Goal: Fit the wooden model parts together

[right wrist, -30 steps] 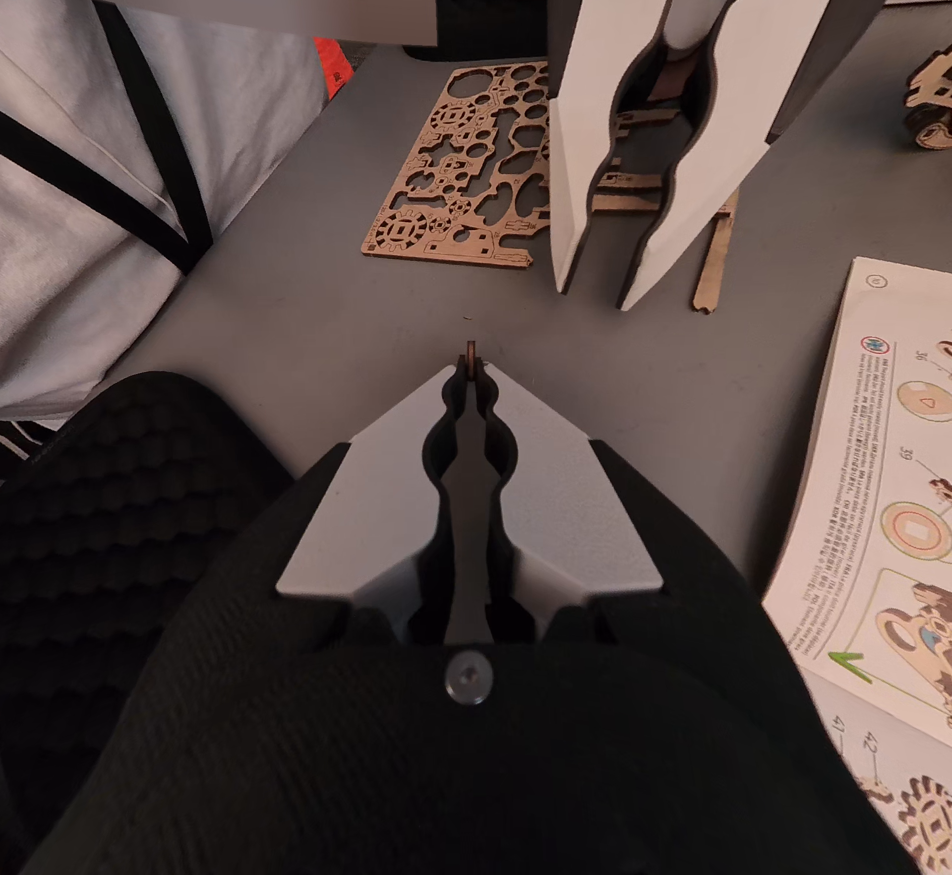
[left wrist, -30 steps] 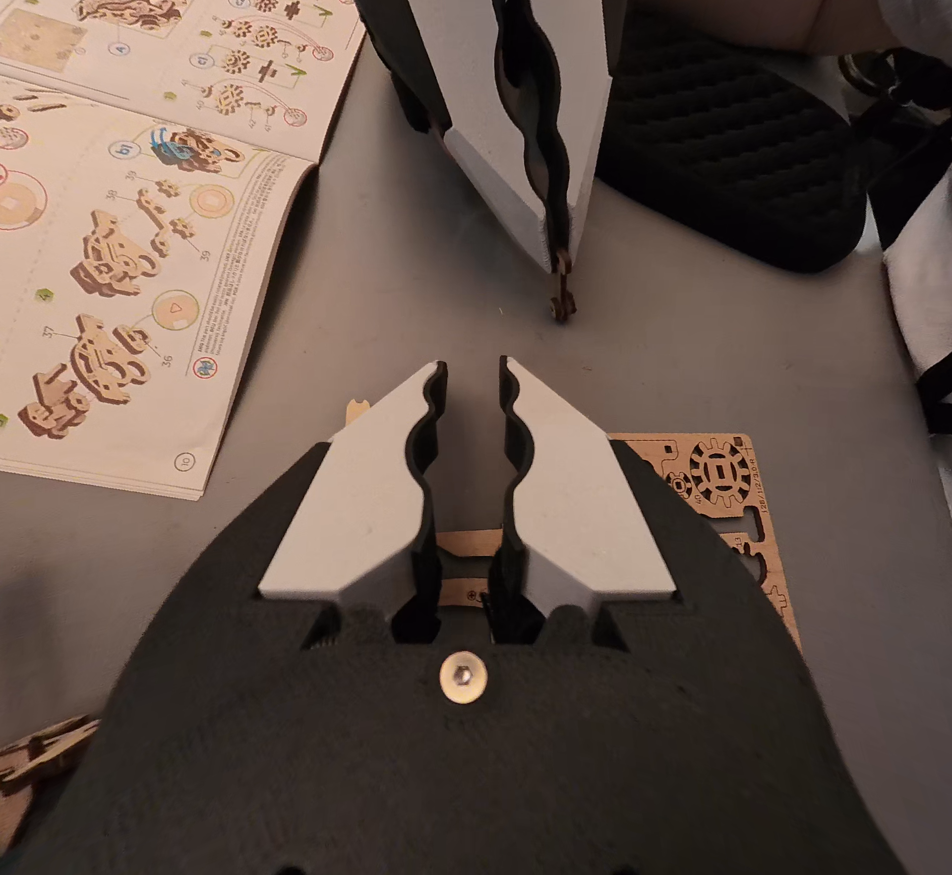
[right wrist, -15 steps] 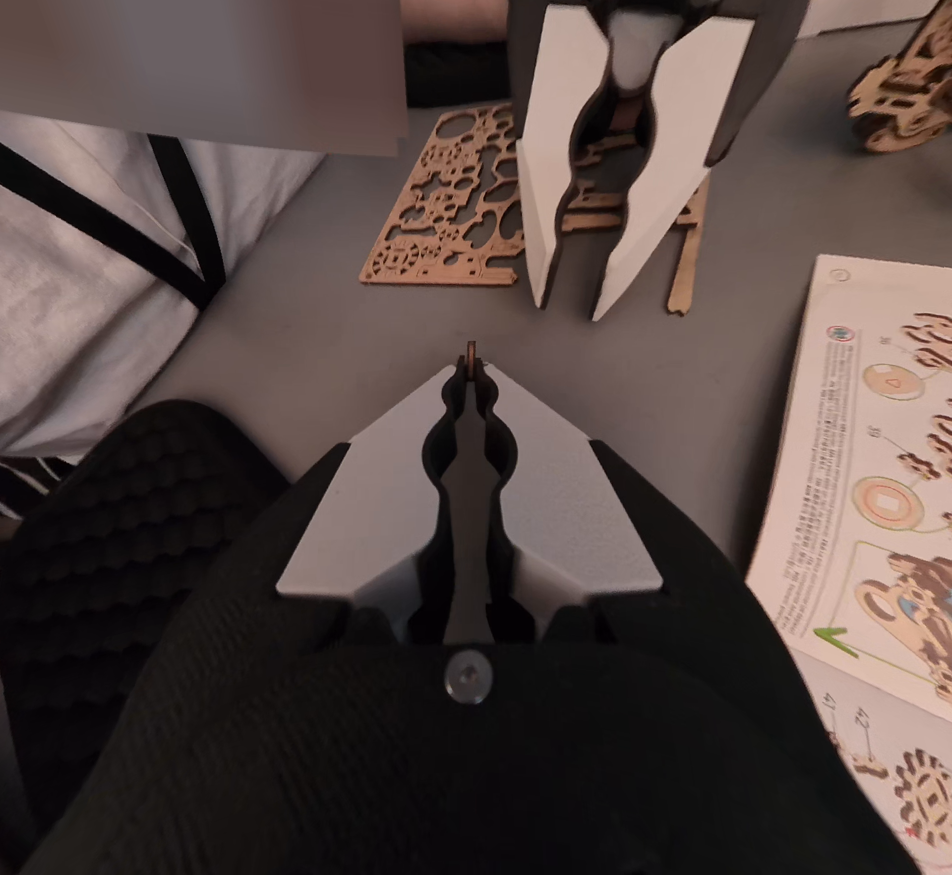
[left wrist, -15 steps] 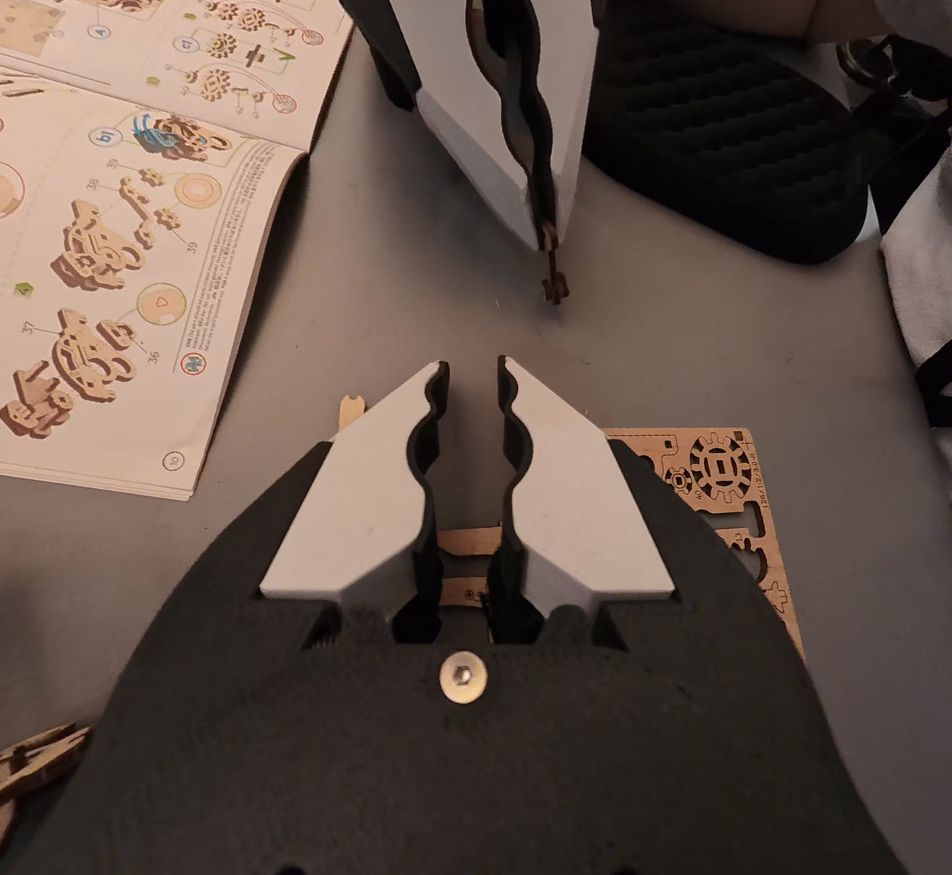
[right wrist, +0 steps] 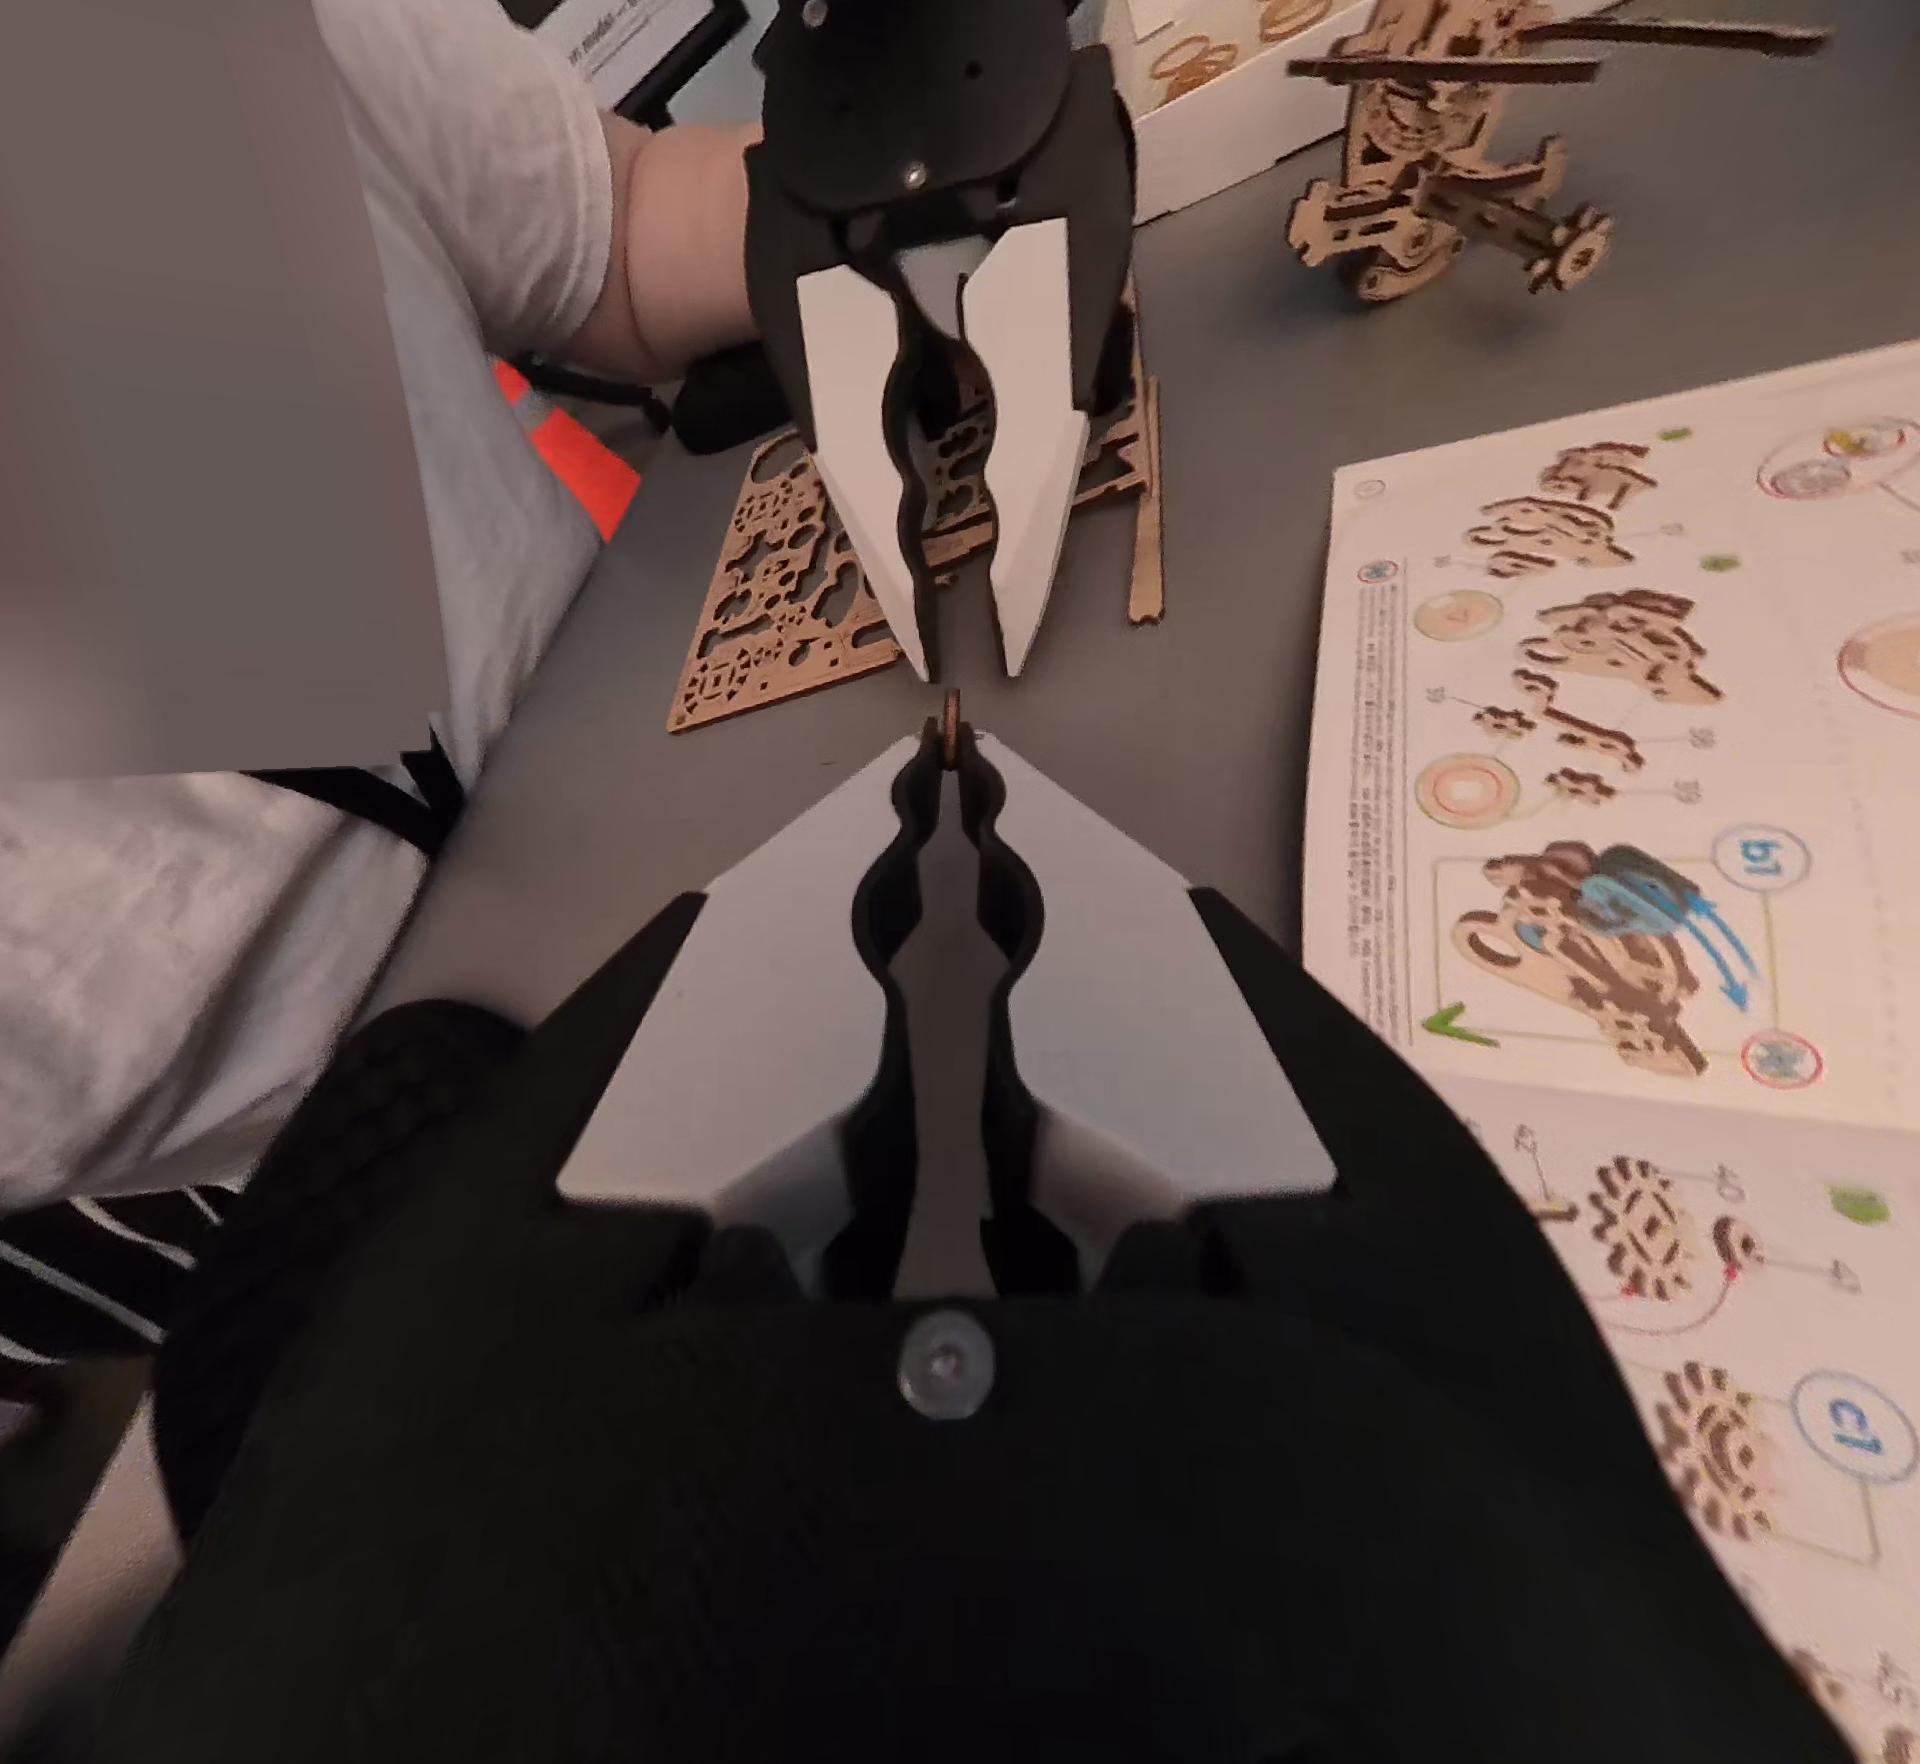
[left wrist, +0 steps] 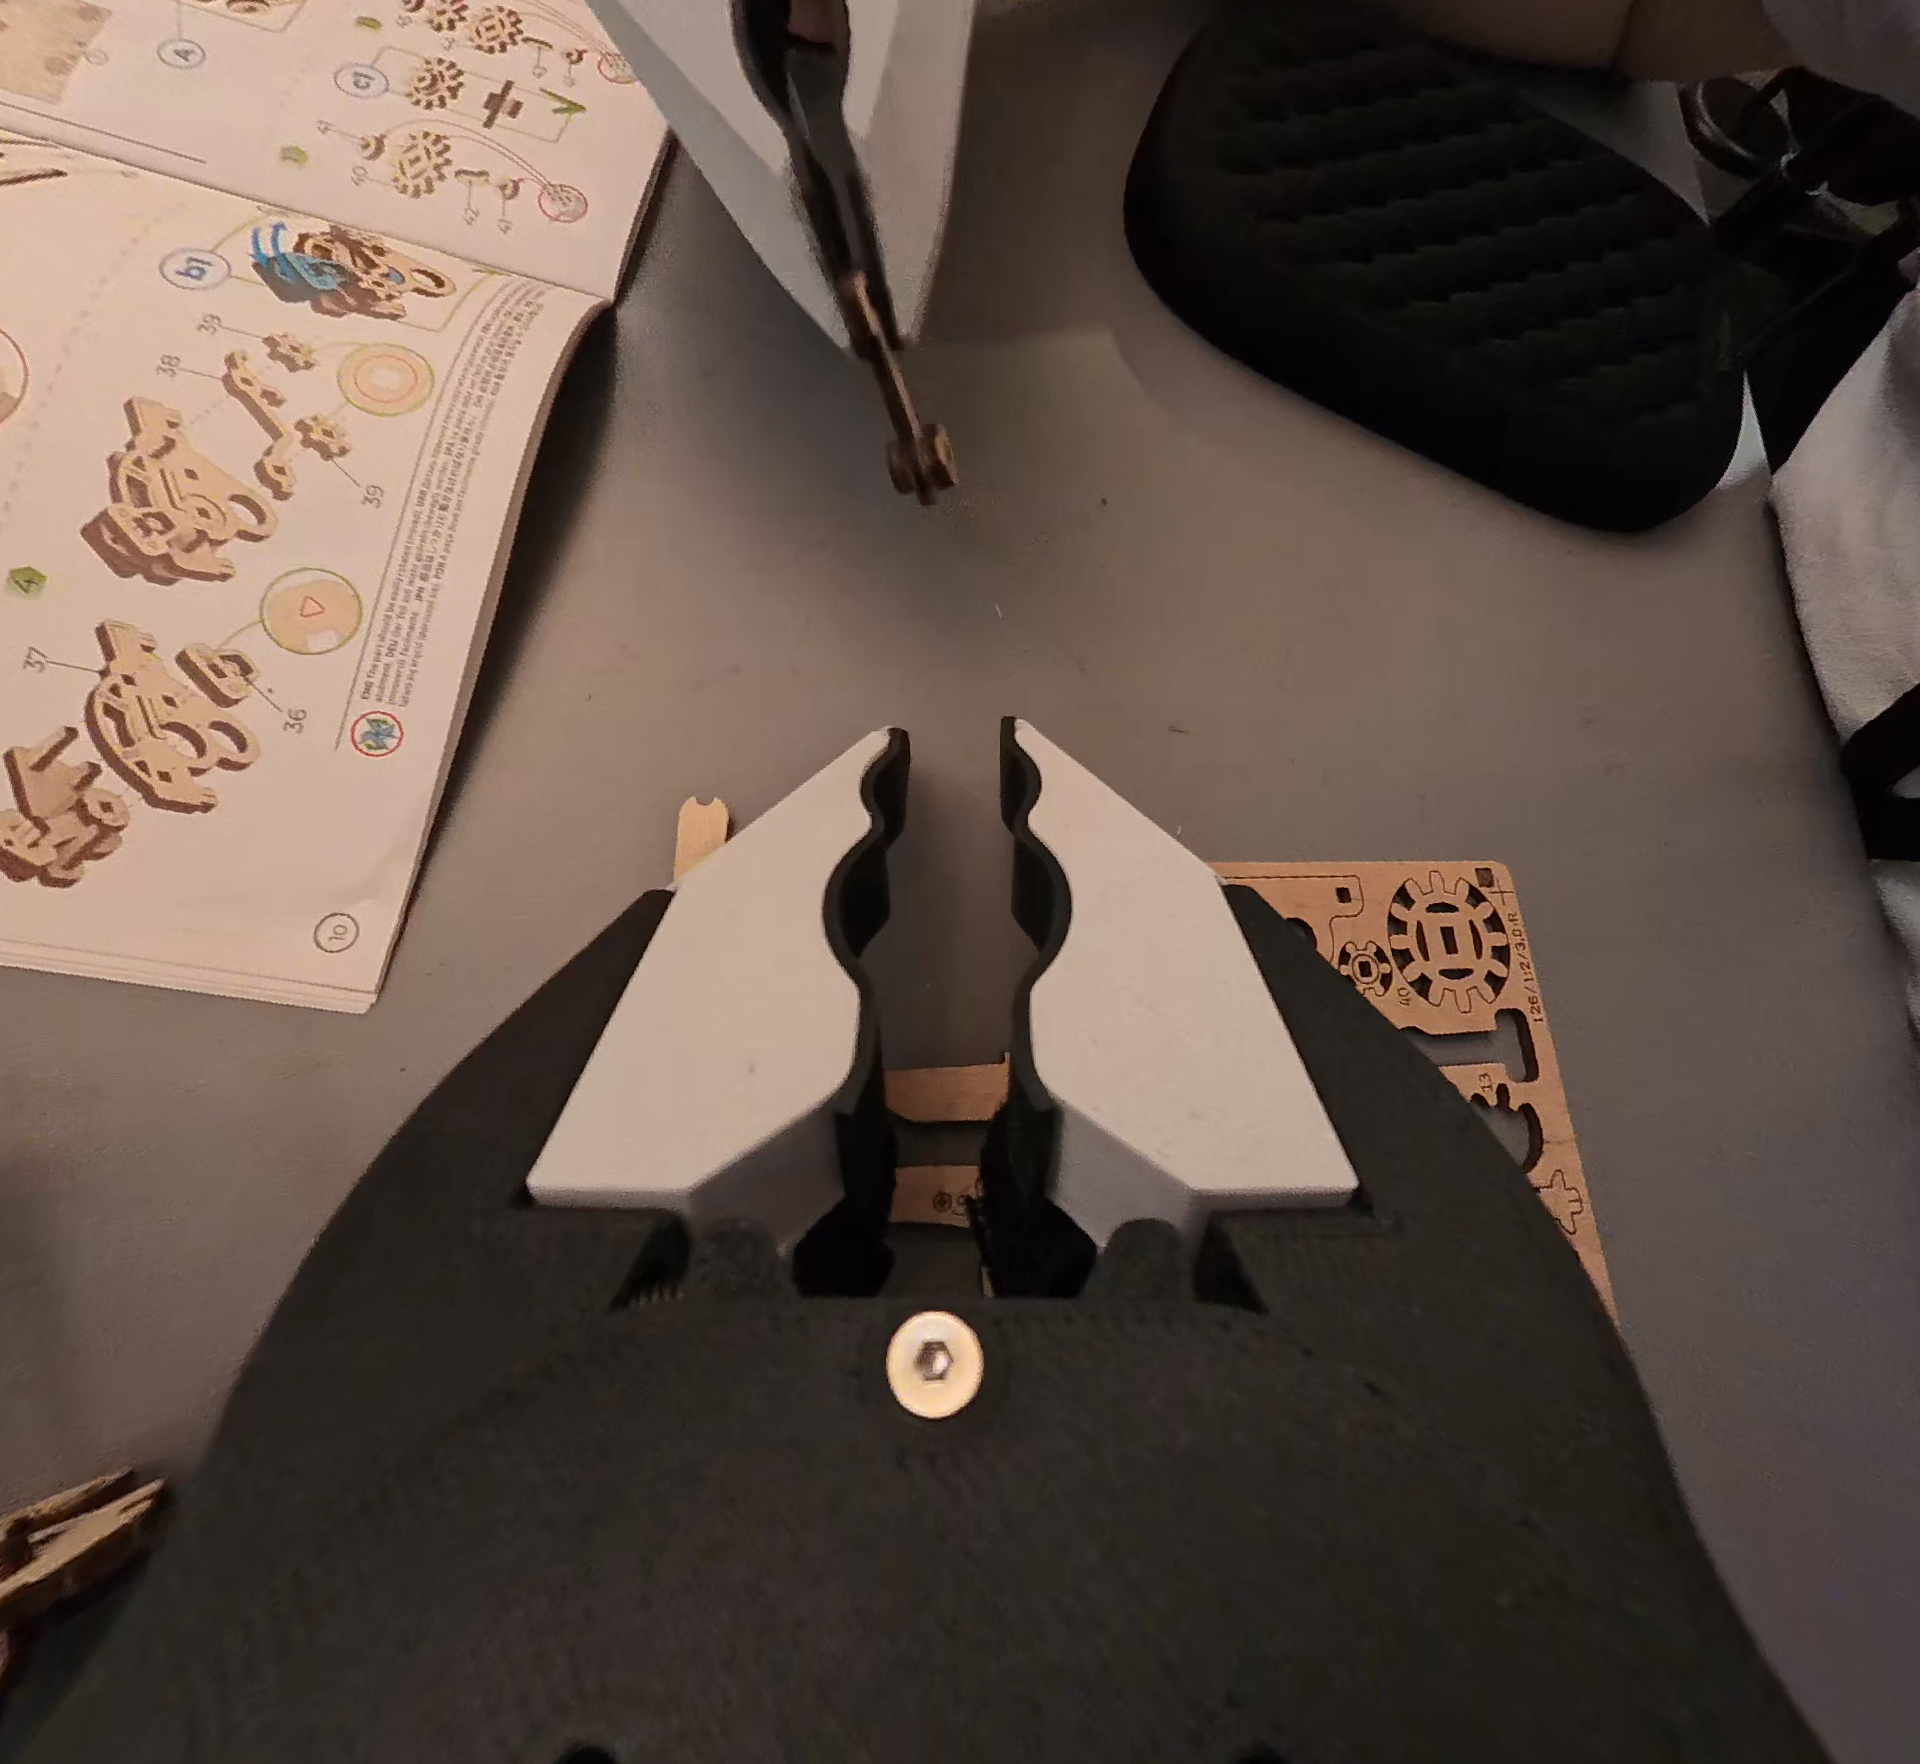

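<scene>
My right gripper (right wrist: 948, 750) is shut on a small, thin wooden part (right wrist: 949, 725) that sticks out past its tips. In the left wrist view the right gripper (left wrist: 883, 332) comes down from the top, with the part (left wrist: 920, 459) hanging just above the grey table. My left gripper (left wrist: 951, 735) is open and empty. It hovers over a laser-cut wooden sheet (left wrist: 1455, 966). In the right wrist view the left gripper (right wrist: 966, 667) points its tips at the held part, a short gap away. The sheet (right wrist: 769, 613) lies under it.
An open instruction booklet (left wrist: 208, 467) lies to the left, also shown in the right wrist view (right wrist: 1610, 779). A part-built wooden model (right wrist: 1434, 156) stands by a white box (right wrist: 1247, 52). A black pad (left wrist: 1434, 260), a person's arm (right wrist: 665, 249), a wooden strip (right wrist: 1143, 551) and wooden bits (left wrist: 62, 1538) are nearby. One gripper's finger ends stand about 7 centimetres off the other's.
The right gripper has tilted and shifted with the wooden part still held, so more of the table and the model now show in its view. The left gripper stays open, its tips nearer the part.
</scene>
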### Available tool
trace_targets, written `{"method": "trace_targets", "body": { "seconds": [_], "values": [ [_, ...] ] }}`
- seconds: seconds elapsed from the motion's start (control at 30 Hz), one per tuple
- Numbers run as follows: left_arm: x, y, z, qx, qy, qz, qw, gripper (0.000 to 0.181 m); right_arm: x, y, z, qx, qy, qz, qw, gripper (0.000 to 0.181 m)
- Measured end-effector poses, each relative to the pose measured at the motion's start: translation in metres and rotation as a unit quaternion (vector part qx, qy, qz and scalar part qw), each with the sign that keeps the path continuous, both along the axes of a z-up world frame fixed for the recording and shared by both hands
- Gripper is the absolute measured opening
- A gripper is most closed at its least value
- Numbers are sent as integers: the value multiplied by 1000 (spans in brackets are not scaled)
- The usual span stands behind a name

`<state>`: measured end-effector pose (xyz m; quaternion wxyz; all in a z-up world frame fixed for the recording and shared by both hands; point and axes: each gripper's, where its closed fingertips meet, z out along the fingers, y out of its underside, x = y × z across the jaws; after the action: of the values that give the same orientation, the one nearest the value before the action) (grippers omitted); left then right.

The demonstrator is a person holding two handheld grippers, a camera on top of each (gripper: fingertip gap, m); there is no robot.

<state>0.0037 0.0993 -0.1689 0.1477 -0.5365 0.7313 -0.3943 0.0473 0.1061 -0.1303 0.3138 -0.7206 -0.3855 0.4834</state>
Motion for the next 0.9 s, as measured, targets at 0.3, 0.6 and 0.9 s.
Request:
{"method": "trace_targets", "body": {
  "seconds": [0.3, 0.6, 0.9],
  "values": [
    [0, -2, -1, 0, 2, -3, 1000, 15, 5, 1, -14, -102, -33, -20, 994, 1],
    [0, -2, -1, 1, 2, -4, 1000, 15, 5, 2, -18, -178, -11, -37, 983, 1],
    [0, -3, -1, 0, 2, -4, 1000, 15, 5, 1, -24, -273, 11, -58, 960, 1]
  ]
}}
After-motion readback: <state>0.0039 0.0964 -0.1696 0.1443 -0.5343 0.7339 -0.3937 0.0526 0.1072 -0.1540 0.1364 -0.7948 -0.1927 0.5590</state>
